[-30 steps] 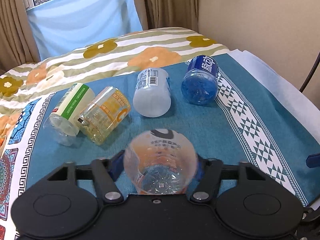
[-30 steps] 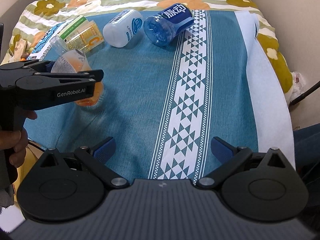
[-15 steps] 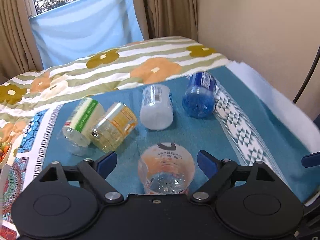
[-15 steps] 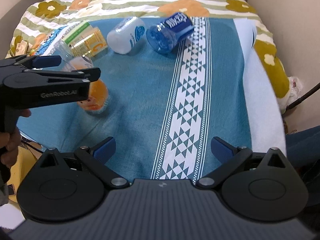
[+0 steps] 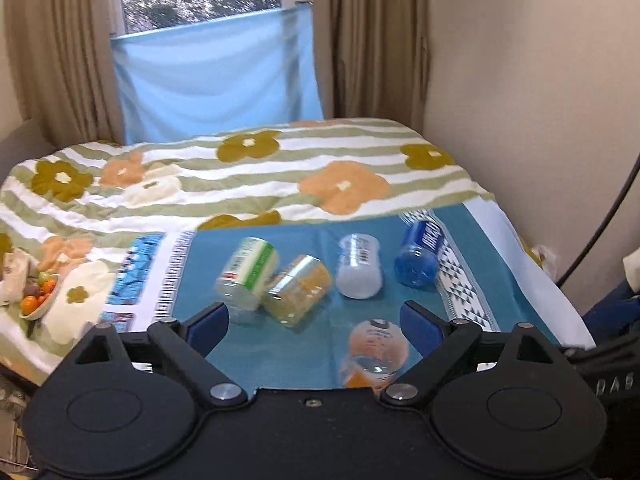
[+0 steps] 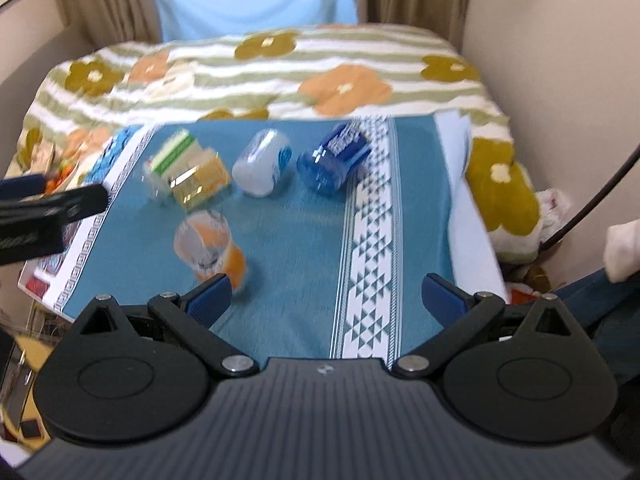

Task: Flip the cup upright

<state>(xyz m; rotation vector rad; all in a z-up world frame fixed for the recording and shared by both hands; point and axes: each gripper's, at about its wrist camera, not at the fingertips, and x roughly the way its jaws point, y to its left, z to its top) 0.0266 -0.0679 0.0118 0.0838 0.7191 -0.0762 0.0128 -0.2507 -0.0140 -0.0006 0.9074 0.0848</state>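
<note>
An orange-labelled clear cup (image 5: 374, 354) stands upright on the blue cloth (image 5: 312, 352), mouth up; it also shows in the right wrist view (image 6: 208, 246). My left gripper (image 5: 314, 322) is open and empty, raised above and behind it. My right gripper (image 6: 326, 296) is open and empty over the cloth's front. Further back lie a green-labelled cup (image 5: 248, 274), a yellow cup (image 5: 298, 292), a white cup (image 5: 357, 266) and a blue cup (image 5: 418, 258), all on their sides.
A floral striped blanket (image 5: 248, 172) covers the bed behind the cloth. A bowl of fruit (image 5: 38, 298) sits at the left edge. A wall (image 5: 540, 100) and a black cable (image 5: 608, 220) are on the right. The left gripper's arm (image 6: 44, 216) shows at the right view's left.
My left gripper opened, let go of the orange cup, which stays upright, and pulled back and up. My right gripper also rose and drew back, still open.
</note>
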